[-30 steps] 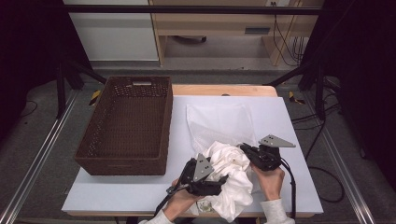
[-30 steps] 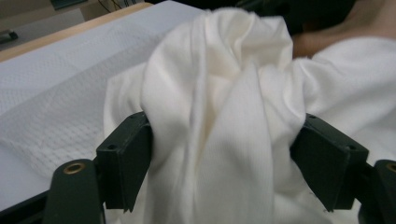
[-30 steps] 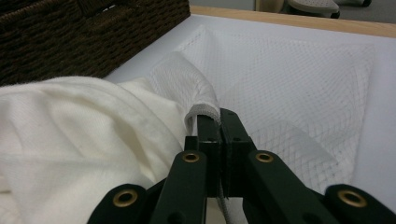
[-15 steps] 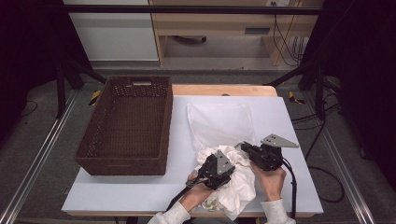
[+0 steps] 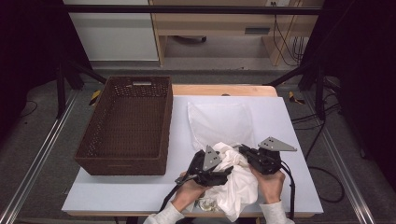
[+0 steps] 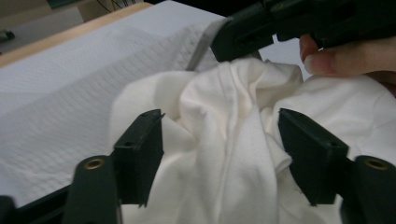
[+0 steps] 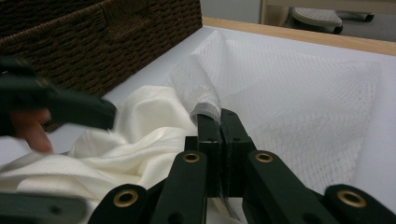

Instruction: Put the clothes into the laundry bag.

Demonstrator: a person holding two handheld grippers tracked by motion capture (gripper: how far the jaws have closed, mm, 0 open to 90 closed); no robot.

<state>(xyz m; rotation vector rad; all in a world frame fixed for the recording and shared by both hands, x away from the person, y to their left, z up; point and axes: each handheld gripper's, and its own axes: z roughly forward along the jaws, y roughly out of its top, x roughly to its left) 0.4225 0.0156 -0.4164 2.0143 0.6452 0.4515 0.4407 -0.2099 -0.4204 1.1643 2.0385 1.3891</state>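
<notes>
A crumpled white cloth (image 5: 239, 186) lies at the table's front, against the near edge of a flat white mesh bag (image 5: 219, 121). My right gripper (image 5: 243, 150) is shut on the bag's edge; in the right gripper view the jaws (image 7: 219, 116) pinch a raised fold of mesh bag (image 7: 289, 93) beside the cloth (image 7: 140, 121). My left gripper (image 5: 228, 170) sits at the cloth's left side. In its own view the left gripper (image 6: 219, 135) stands open around a bulge of cloth (image 6: 233, 102), its jaws having just been opening. The mesh bag (image 6: 70, 102) lies behind.
A dark brown wicker basket (image 5: 126, 121) stands on the left half of the white table (image 5: 289, 121); its wall (image 7: 93, 42) is close to the left of the cloth. Bare table lies right of the bag. The floor drops away past the table's edges.
My left gripper moved right over the cloth toward the right gripper, closing on the way, and now stands open. The right gripper has stayed on the bag's edge.
</notes>
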